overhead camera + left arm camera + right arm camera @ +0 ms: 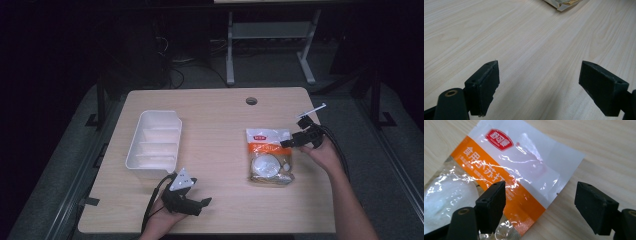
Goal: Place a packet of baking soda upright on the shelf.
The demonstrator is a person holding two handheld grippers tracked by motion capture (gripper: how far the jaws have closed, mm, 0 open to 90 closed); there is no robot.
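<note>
where it lies flat, right of centre on the tabletop (210, 125): plastic pouch (268, 155), white top, orange band, clear base showing white powder. right claw (540, 202) wide open astride its edge; left claw (539, 87) wide open, empty.

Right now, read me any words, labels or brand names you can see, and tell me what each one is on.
"食用小苏打", white characters on the orange band of the plastic packet.
Red oval brand logo near the packet's top: white characters too blurred to read.
Smaller print on the orange band: too small to read.
White tray, table, left gripper and right gripper: no text.
</note>
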